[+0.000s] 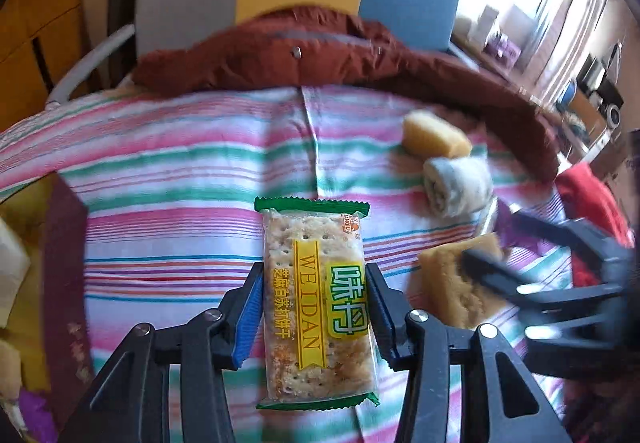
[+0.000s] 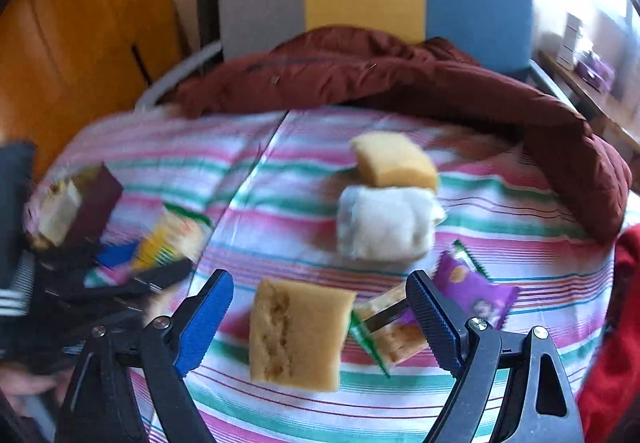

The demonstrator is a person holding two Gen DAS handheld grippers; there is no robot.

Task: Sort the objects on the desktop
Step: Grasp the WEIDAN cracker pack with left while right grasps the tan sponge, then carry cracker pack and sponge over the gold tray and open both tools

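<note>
The left tongs [image 1: 316, 307] squeeze the cracker pack [image 1: 316, 303] by its long sides so it can be carried off the striped bed cover [image 1: 180, 163], while the right tongs [image 2: 320, 307] stand wide apart around the yellow cake piece [image 2: 298, 335], ready to pinch it.

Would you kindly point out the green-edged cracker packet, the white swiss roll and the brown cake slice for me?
cracker packet [image 1: 316, 303]: left wrist view, on the yellow label band.
white swiss roll [image 2: 386, 225]: right wrist view, on its pale side.
brown cake slice [image 2: 298, 335]: right wrist view, on its broad top face.
</note>
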